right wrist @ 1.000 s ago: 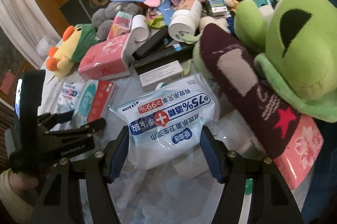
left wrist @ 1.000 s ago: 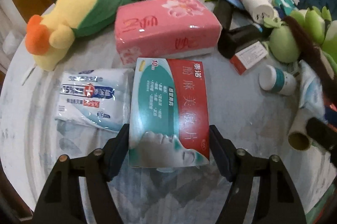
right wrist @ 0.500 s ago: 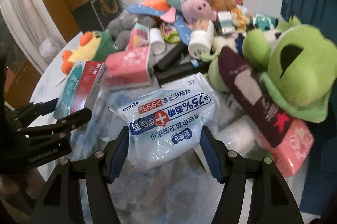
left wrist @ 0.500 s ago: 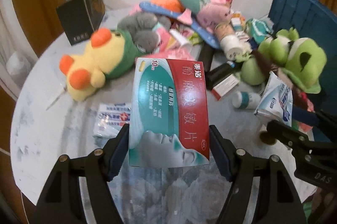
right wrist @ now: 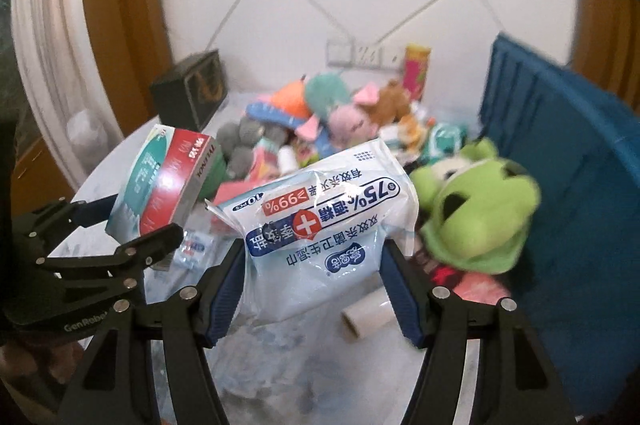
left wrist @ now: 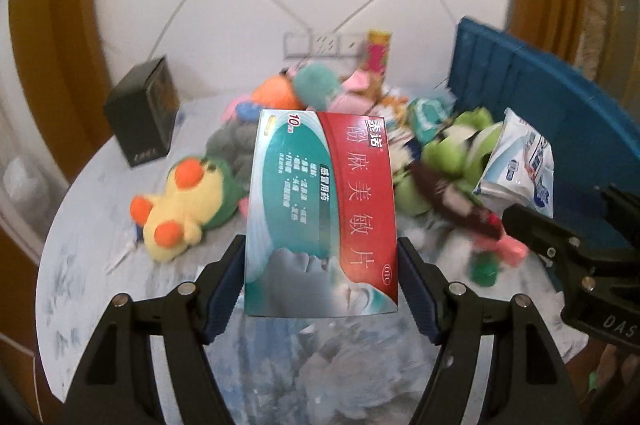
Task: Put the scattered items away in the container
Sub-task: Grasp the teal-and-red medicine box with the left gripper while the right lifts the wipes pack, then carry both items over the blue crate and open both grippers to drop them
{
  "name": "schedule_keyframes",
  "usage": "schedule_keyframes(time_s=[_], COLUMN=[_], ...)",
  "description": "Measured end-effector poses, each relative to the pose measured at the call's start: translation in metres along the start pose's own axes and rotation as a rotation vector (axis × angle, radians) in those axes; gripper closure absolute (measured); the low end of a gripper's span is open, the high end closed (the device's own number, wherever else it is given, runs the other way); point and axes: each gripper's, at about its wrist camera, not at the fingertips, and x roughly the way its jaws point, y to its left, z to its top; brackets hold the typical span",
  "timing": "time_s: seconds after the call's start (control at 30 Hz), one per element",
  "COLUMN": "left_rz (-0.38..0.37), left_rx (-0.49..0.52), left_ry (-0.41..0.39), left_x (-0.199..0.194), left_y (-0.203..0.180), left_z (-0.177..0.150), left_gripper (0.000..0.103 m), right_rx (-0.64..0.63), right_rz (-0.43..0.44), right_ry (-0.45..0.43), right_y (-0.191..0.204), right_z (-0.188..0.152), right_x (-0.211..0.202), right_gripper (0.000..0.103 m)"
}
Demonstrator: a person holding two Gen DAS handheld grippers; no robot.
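Above the round surface (left wrist: 100,265), my left claw (left wrist: 321,277) is clamped on the red-and-teal medicine box (left wrist: 320,213), holding it clear of the clutter. My right claw (right wrist: 314,277) grips the wet-wipes pack (right wrist: 320,221), lifted too. The blue container (right wrist: 580,185) stands at right, beside the green frog plush (right wrist: 476,209).

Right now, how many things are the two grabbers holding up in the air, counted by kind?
Medicine box: 1, in the left gripper
Wipes pack: 1, in the right gripper
Total: 2
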Motion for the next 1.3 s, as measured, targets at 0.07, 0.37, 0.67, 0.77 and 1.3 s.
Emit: schedule_keyframes(time_s=[0.07,0.37,0.67,0.77,1.3], left_rz=[-0.022,-0.115,-0.193,-0.216,-0.165], left_rx=[0.014,0.075,0.078,0.085,0.19], left_ry=[-0.028,-0.129,-0.203,-0.185,0.002], left_x=[-0.011,-0.049,-0.067,-0.064,-0.023], left_y=[-0.011,-0.09,-0.226,-0.28,-0.427], left_z=[0.009,0.052,0.103,0.123,0.152], left_gripper=[0.031,0.031,0.031,0.031,0.031], right_rx=[-0.001,0.032,0.057,0.06,0.159], right_rz=[-0.034,-0.169,-0.271,-0.303,-0.322], right_ry=[-0.037,-0.193,-0.288,-0.288,-0.223], right_y=[-0.007,-0.066,-0.191,-0.244,-0.405], right_z=[0.008,0.035,0.034,0.03,0.012], right_x=[-0.02,-0.107,-0.175,-0.184,-0.183], right_gripper=[0.038,0.038,0.038,0.037,0.037])
